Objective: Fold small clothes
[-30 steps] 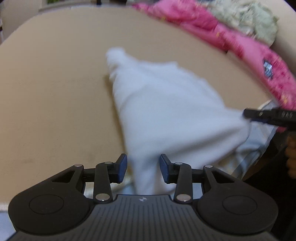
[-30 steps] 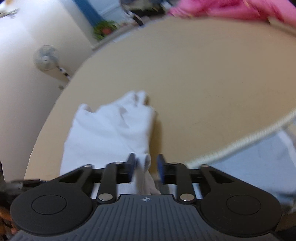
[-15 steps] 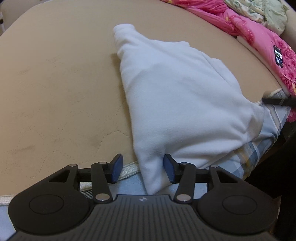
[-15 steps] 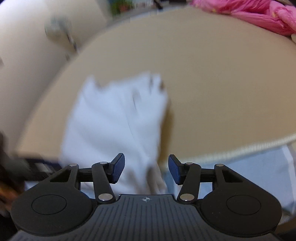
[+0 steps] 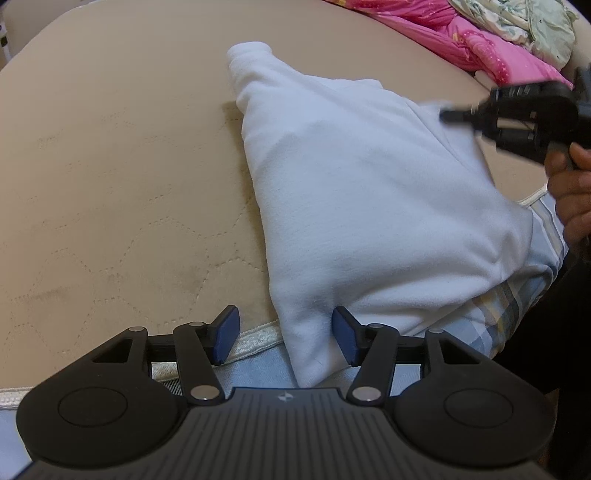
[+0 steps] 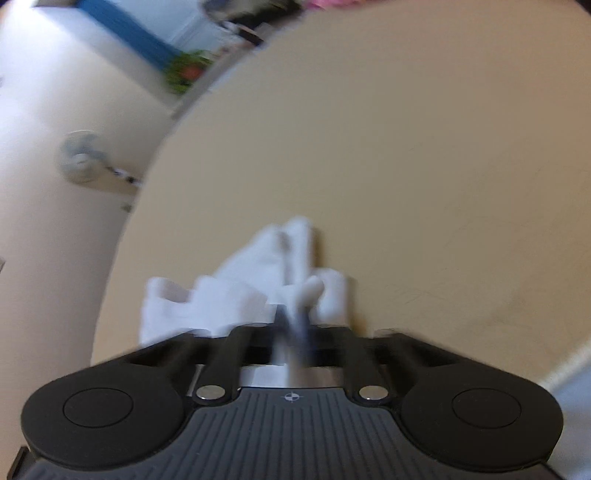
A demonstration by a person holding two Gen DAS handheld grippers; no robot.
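**Right pinch made, left letting go**

On the mattress the white garment lies flat. The left gripper has its jaws opening, a garment corner between them, pads off the cloth. Farther right, the right gripper has its jaws closed on a garment fold, though blur hides detail. Next, I judge, the right lifts that fold across; the left must clear first.

Ahead of my left gripper I see a pink quilt with a pale floral cloth piled on it. Far beyond my right gripper, a blurred fan and a potted plant.
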